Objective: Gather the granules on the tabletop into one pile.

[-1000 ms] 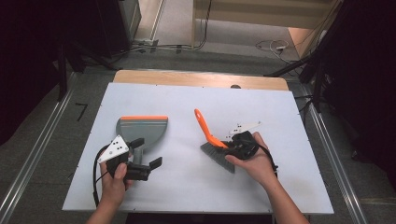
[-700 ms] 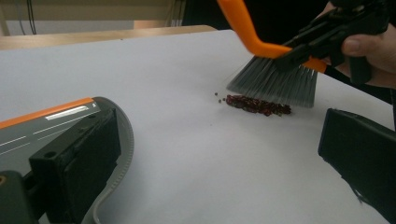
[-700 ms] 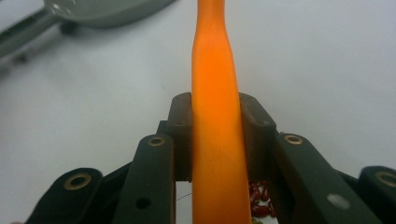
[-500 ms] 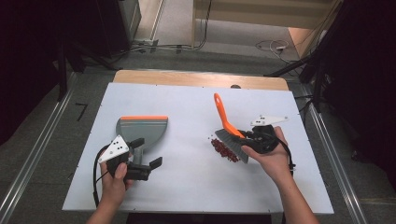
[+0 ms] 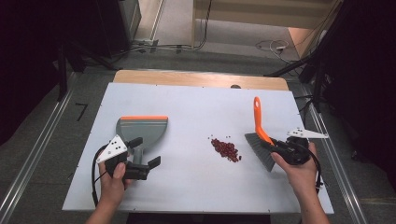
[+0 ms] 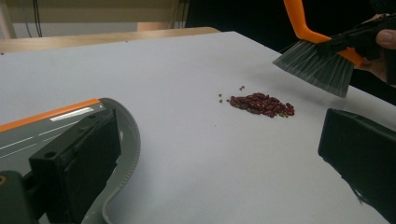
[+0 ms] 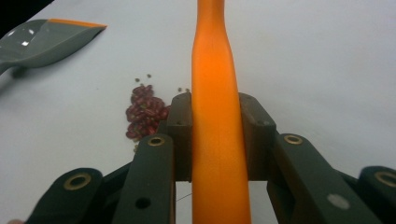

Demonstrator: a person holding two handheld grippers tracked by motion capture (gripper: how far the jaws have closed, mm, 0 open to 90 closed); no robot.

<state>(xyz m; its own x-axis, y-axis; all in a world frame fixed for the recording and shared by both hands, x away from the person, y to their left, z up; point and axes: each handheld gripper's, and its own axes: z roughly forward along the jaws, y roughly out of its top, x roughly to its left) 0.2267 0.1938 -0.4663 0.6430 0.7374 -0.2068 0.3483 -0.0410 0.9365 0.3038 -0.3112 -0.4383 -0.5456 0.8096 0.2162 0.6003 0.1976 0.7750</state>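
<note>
Holding brush point(image 5: 259, 140) clamped in right gripper point(image 5: 286, 150) fingers, bristles just right of bean pile point(image 5: 225, 149); dustpan point(image 5: 141, 128) far left by left gripper point(image 5: 140, 167), fingers spread, empty.

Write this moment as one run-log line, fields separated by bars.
right gripper: shut on orange-handled grey brush | left gripper: open, at grey dustpan | red beans: piled between

In the right gripper view the orange brush handle point(image 7: 219, 116) runs off the top and bottom edges, and its bristles are hidden. The dustpan point(image 7: 46, 39) is cut off at the far left there. In the left gripper view one jaw covers much of the dustpan point(image 6: 56, 126), and the brush point(image 6: 317, 60) is cropped at the top right. The individual beans point(image 5: 225, 149) are too small to tell apart from the high view.
</note>
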